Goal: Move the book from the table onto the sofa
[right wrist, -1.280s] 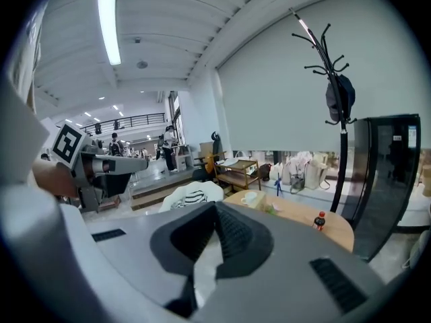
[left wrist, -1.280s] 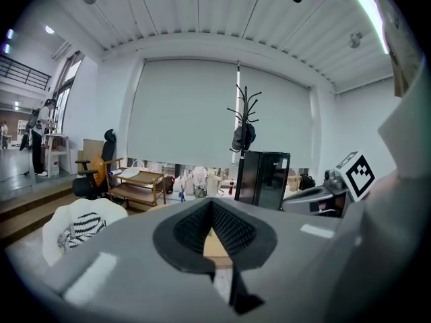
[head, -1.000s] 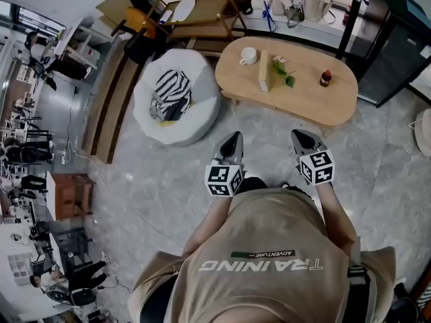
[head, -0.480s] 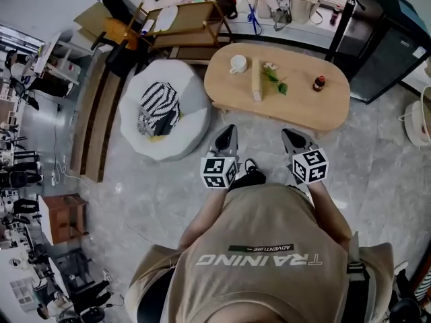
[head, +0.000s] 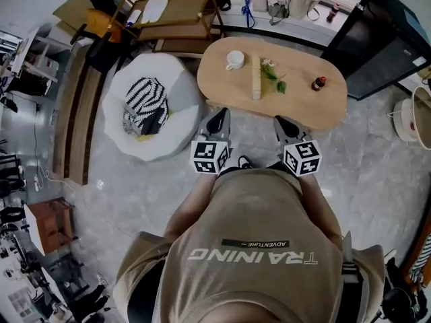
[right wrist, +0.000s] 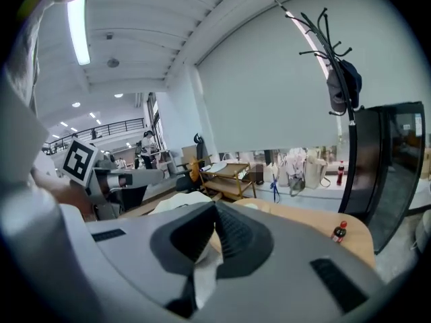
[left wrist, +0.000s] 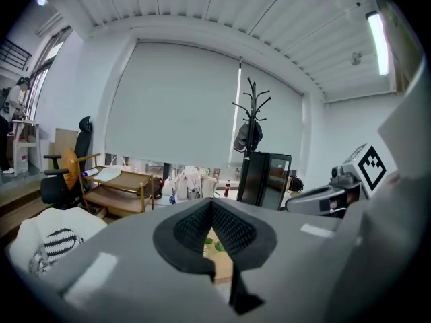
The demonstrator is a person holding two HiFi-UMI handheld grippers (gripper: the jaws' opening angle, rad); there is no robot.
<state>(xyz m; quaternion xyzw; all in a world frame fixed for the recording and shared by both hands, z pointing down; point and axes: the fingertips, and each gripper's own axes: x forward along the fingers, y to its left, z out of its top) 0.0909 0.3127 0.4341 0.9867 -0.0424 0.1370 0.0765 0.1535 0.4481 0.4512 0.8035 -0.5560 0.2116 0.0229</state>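
At near edge of table (head: 303,110), left gripper (head: 219,115) and right gripper (head: 279,122) are held side by side, jaws closed on nothing, book (head: 256,79) judged not yet reached. Book is seen mid-table, far of jaws. Sofa (head: 182,113) is set left of table.

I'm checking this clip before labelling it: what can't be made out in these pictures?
- Book: head view, only a thin strip from above; cover too small to read.
- Table: left gripper view, mostly hidden behind the left hand-held gripper itself.
- Bottle: right gripper view, label too small.
- Cup: head view, contents too small to tell.
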